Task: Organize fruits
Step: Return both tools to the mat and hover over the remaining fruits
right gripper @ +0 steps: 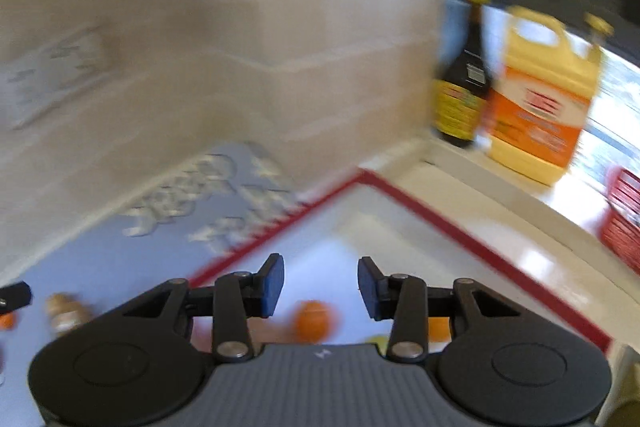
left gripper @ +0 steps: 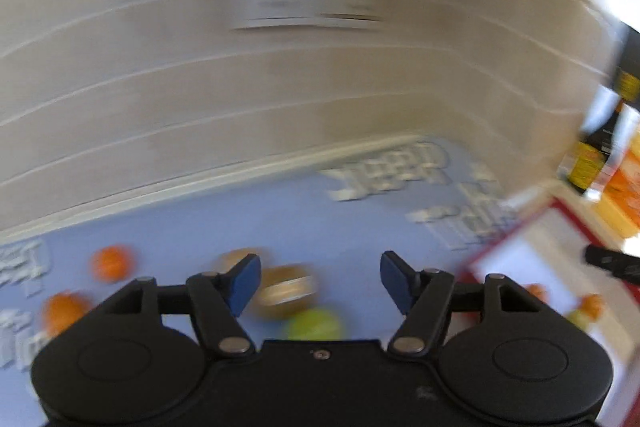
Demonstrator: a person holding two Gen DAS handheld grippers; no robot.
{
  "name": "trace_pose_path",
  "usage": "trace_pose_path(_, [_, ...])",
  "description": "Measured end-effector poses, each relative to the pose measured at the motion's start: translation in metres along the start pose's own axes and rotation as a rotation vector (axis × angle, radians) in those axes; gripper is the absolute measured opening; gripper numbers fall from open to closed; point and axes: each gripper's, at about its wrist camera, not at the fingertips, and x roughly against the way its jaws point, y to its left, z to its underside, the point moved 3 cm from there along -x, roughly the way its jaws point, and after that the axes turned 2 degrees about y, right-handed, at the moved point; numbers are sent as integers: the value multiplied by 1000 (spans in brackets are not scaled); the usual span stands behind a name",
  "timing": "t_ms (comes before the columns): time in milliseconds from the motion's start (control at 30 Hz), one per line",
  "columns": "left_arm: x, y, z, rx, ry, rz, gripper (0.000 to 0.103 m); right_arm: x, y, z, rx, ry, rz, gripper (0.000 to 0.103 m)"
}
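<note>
Both views are motion-blurred. My left gripper (left gripper: 320, 285) is open and empty above a blue mat (left gripper: 200, 227). On the mat lie two oranges (left gripper: 111, 263) (left gripper: 64, 311), a green fruit (left gripper: 314, 323) and two brownish round fruits (left gripper: 286, 291) just below the fingers. A white tray with a red rim (left gripper: 516, 239) at the right holds small orange and green fruits (left gripper: 591, 306). My right gripper (right gripper: 321, 287) is open and empty above that tray (right gripper: 440, 223), over an orange (right gripper: 314, 319); another orange piece (right gripper: 438, 329) and a green fruit (right gripper: 376, 341) lie beside it.
A beige panelled wall (right gripper: 240, 47) runs behind the mat. A dark sauce bottle (right gripper: 462, 87) and a yellow-orange jug (right gripper: 540, 99) stand on the white counter at the right. A red basket (right gripper: 624, 215) sits at the far right edge.
</note>
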Motion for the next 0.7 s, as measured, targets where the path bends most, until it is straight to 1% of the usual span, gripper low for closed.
trace_pose_path(100, [14,51,19,65,6,-124,80,14,51,12,88,-10,-155,44])
trace_pose_path(167, [19,82,39,110,20,-191,80,23,89,27,171,-30,-251,44])
trace_pose_path(233, [21,106,63,144,28,-254,80,30,124,47,253,-40,-319,45])
trace_pose_path(300, [19,126,91,174,45,-315,80,29,155,66,299,-19,-389,49])
trace_pose_path(333, [18,133,104,189,50,-335,80,27,170,80,318,4,-414,50])
trace_pose_path(400, [9,146,129,226,97,-373,80,17,189,101,347,54,-450,50])
trace_pose_path(433, [6,151,139,241,109,-375,80,12,197,113,361,70,-467,50])
trace_pose_path(500, [-2,157,157,268,111,-385,80,4,208,132,388,80,-475,50])
trace_pose_path(567, [-3,160,168,292,55,-404,81,-2,217,148,423,59,-458,50])
trace_pose_path(633, [-4,158,172,297,-1,-431,81,-5,221,159,442,46,-447,50])
trace_pose_path(667, [-7,154,170,293,-15,-443,83,-7,223,164,442,45,-448,50])
trace_pose_path(700, [-11,153,170,282,-24,-456,90,-11,224,166,440,41,-441,50])
